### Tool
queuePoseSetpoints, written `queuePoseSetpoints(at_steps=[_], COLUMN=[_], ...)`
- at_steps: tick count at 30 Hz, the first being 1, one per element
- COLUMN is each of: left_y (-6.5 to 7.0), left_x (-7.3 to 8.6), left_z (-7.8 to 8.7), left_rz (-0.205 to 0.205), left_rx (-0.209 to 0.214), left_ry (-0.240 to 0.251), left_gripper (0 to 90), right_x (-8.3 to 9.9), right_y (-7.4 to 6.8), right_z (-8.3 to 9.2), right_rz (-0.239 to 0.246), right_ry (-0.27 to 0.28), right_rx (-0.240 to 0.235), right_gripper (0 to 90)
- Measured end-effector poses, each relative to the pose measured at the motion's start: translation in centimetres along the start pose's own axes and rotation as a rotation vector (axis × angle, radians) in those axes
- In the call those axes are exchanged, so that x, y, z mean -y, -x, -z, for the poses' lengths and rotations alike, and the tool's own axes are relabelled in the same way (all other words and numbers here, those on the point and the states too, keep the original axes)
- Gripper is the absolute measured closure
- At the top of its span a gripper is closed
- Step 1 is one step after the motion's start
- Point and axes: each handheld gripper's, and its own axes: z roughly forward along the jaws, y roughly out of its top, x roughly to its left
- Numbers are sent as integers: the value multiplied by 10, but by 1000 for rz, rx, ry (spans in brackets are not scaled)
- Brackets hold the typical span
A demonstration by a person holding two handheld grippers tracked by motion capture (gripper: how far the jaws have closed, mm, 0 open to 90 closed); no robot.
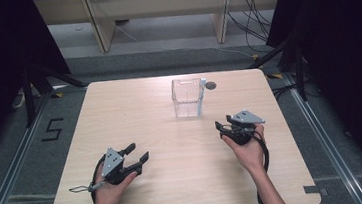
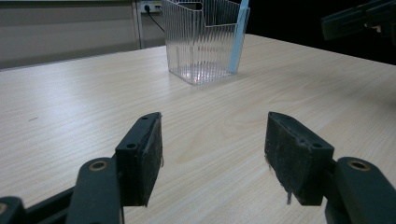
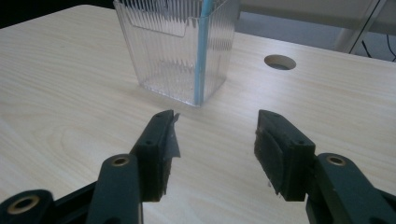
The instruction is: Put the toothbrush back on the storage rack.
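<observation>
Pale wooden table [image 1: 176, 183] holds a clear ribbed container [image 1: 186, 97] with a blue straw [image 1: 200, 97] standing inside, just ahead of the right gripper [image 1: 225, 128]. Both it and the left gripper [image 1: 137, 153] have jaws spread, empty.

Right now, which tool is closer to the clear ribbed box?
Right. The right tool sits just in front of the clear ribbed box, to its right; the left tool lies farther back, leftward.

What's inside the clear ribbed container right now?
A single light blue strip stands upright in one corner of the clear container. The rest looks empty through the walls, though the ribbing blurs the bottom, so anything small and flat there could be missed.
</observation>
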Motion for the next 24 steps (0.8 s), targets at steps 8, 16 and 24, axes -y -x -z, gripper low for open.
queuePoseSetpoints(at_steps=[8, 16, 24], left_y=[0, 0, 0], left_x=[0, 0, 0], left_z=[0, 0, 0], left_rz=[1, -1, 7], left_rx=[-1, -3, 0], left_ry=[-1, 1, 0], left_gripper=[364, 364, 360], right_x=[24, 44, 46], right_y=[-5, -8, -9], right_z=[18, 29, 27], right_rz=[-46, -56, -55], right_ry=[-25, 10, -10], right_rx=[-22, -12, -36], right_gripper=[472, 474, 475])
